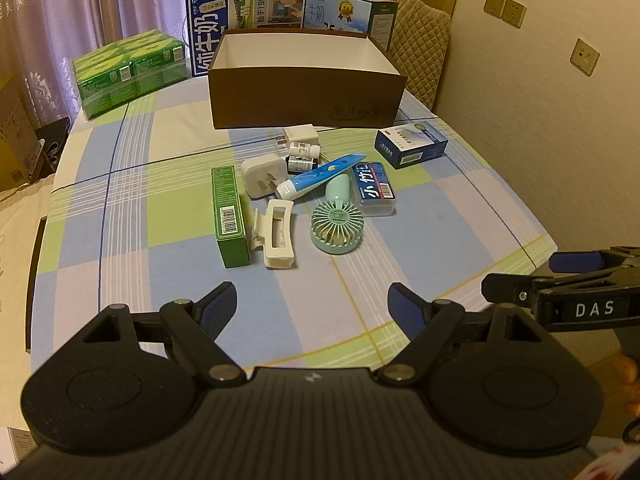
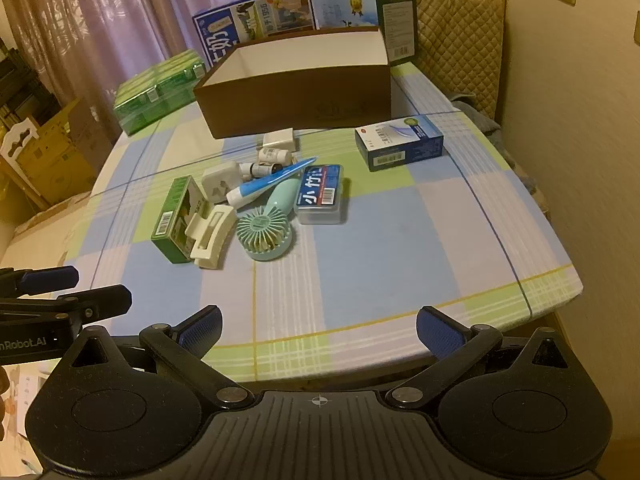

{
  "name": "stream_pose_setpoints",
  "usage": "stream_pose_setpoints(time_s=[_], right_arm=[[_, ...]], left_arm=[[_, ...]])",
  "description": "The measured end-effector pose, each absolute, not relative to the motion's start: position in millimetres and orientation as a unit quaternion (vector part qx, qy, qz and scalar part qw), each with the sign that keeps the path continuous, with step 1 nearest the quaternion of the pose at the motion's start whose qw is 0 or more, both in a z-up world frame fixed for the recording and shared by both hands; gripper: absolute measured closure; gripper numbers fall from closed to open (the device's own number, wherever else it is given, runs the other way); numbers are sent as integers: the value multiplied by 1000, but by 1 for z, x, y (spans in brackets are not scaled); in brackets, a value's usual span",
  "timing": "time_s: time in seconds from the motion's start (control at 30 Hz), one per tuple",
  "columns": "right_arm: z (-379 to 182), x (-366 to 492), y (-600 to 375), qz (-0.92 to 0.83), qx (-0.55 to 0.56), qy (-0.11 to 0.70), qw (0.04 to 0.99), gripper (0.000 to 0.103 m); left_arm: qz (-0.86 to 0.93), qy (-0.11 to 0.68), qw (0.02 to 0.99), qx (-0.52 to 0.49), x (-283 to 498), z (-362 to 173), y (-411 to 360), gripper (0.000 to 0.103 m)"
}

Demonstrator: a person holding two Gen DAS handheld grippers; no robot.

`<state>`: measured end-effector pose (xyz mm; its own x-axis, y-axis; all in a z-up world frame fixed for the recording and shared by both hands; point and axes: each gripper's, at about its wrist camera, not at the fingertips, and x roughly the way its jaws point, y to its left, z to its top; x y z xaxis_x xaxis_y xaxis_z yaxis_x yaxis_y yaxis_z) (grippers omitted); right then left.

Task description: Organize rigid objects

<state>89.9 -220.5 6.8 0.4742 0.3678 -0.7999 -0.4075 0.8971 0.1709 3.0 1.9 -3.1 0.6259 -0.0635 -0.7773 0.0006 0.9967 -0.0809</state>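
An open brown box (image 1: 306, 100) (image 2: 296, 100) with a white inside stands at the back of the checked tablecloth. In front of it lies a loose pile: a green carton (image 1: 230, 216) (image 2: 172, 220), a cream hair claw (image 1: 276, 234) (image 2: 212, 236), a mint hand fan (image 1: 337, 224) (image 2: 264, 232), a blue tube (image 1: 320, 176) (image 2: 268, 184), a clear floss box (image 1: 374, 188) (image 2: 320, 196), white plugs (image 1: 262, 176) (image 2: 218, 180) and small bottles (image 1: 304, 156) (image 2: 272, 156). A blue carton (image 1: 412, 146) (image 2: 400, 144) lies apart at right. My left gripper (image 1: 312, 304) and right gripper (image 2: 318, 328) hover open and empty above the table's near edge.
Milk cartons (image 1: 248, 16) (image 2: 256, 20) and a green multipack (image 1: 128, 68) (image 2: 160, 88) stand behind and left of the brown box. A quilted chair back (image 1: 424, 48) (image 2: 460, 40) is at the far right, by the wall. Cardboard boxes (image 2: 52, 156) sit on the floor at left.
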Motion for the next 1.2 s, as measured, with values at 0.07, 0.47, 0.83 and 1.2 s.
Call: stream_pose_setpoints(time_s=[0.07,0.47,0.83,1.2], right_arm=[[5,89,-219,225,-22,461,858,2],[5,91,-219,225,-24,461,858,2],[4,92,-217,227,-27,462,857,2],[2,95,-216,228,-29,463,856,2]], left_arm=[[-18,432,901,-36,3,-3,2,23],[-17,432,901,-38,3,-3,1,23],[-16,433,900,-41,3,-8,5,23],[-15,434,900,-40,4,-12,8,23]])
